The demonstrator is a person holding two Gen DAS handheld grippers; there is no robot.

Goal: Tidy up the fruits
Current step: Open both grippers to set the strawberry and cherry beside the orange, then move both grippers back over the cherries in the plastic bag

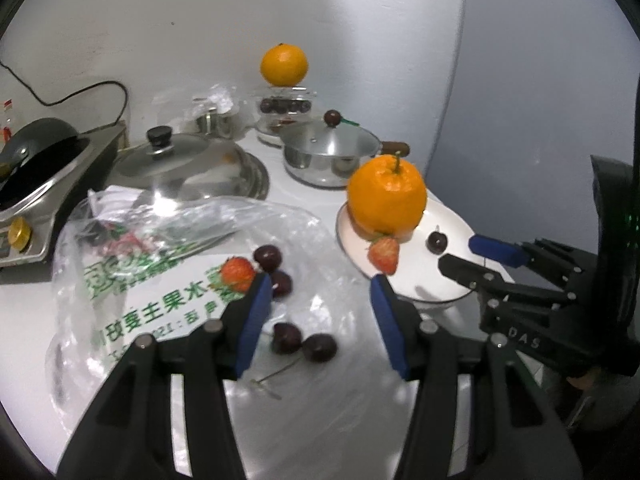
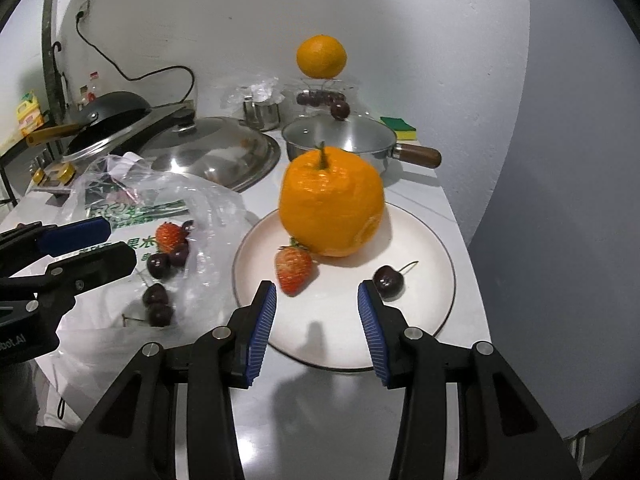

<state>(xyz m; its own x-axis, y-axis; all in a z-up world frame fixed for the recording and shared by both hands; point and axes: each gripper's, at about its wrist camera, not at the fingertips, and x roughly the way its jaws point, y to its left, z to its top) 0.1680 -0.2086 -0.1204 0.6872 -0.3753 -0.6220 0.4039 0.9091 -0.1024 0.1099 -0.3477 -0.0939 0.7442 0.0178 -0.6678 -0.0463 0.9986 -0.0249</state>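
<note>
With both jaws wide and empty, the left gripper hovers over the bag's remaining strawberry and four cherries, the right gripper over the plate already holding orange, strawberry and cherry.

A home kitchen: saucepan, wok lid and stove crowd the counter.
</note>
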